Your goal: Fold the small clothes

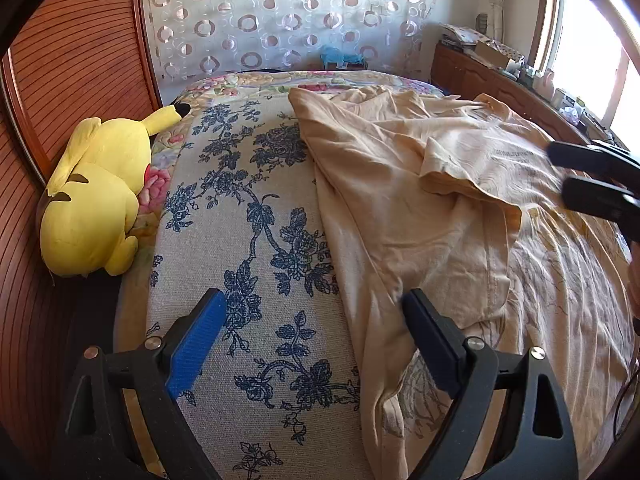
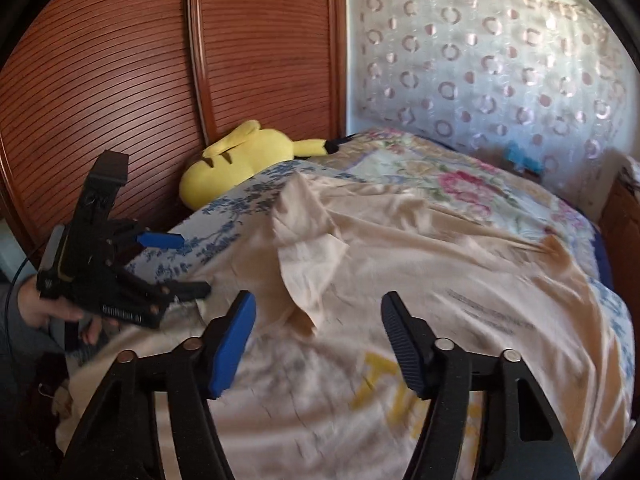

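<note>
A: Where is the pale peach cotton T-shirt [image 1: 400, 184]?

B: It lies spread and rumpled on the bed [image 1: 248, 184], over a cream cover printed with blue flowers. One short sleeve [image 1: 460, 176] is folded in over the shirt's body, beside a few lines of small dark print. From the right wrist view, large yellow letters show on the shirt's near part.

A: And the grippers around the shirt?

B: The left gripper [image 1: 316, 332] hovers with jaws wide apart, one finger over the floral cover, the other over the shirt's edge; nothing sits between them. The right gripper [image 2: 320, 340] hangs above the shirt with a narrower gap, empty too.

A: What lies beyond the shirt?

B: A yellow plush toy with black-tipped ears [image 1: 96, 200] lies past the shirt's far side, against the reddish slatted wooden wardrobe [image 1: 60, 60]. Behind the shirt hangs a sheer curtain with ring patterns [image 1: 280, 16].
</note>
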`<state>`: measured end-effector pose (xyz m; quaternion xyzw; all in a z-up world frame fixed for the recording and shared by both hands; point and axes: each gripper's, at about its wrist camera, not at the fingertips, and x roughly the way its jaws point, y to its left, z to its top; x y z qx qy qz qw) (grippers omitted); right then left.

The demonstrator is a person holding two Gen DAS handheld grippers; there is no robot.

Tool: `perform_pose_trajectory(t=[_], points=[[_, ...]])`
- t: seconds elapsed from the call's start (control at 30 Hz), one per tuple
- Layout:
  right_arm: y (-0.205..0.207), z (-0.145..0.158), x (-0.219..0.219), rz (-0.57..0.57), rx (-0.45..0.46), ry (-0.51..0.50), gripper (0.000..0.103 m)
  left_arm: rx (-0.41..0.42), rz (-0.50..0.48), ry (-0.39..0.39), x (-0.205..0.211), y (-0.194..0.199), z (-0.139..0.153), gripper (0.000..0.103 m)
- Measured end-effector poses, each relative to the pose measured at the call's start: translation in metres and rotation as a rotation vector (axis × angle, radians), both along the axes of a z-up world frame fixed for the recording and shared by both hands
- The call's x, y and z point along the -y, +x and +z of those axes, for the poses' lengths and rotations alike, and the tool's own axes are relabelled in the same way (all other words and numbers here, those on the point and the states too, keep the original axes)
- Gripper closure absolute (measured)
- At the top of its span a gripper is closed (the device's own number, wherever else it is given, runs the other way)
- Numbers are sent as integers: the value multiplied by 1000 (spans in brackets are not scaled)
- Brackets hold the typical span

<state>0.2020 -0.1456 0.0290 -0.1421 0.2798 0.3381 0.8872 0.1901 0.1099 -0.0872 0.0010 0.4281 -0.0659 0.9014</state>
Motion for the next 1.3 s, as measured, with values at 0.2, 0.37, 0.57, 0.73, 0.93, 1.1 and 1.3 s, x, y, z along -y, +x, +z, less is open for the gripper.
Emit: perform_pose_trajectory(t=[0.2,0.37,0.57,0.73,0.93,1.1,1.3], points=[[39,-21,-38,32,-108,-29,62,2,1,-9,-1,-1,0,13],[57,-27,-56,24,-110,-121,62,3,1,-11,-2,-1,-1,13],[77,-30,-46,-66,-100,-131,96,10,14,-31,-7,-2,-1,13],[85,-22,-6,-236,-92,10,96,18,59,-74,-20,-3,-1,13],[60,-23,2,-213,-86,26,90,18,84,-67,-23,-2,-1,12],[26,-31,-3,-98,-125,58,84,32,125,-79,-31,-5,0,12],[4,-51,-32,44,-180,51,83,154,180,-244,-61,-24,11,12]])
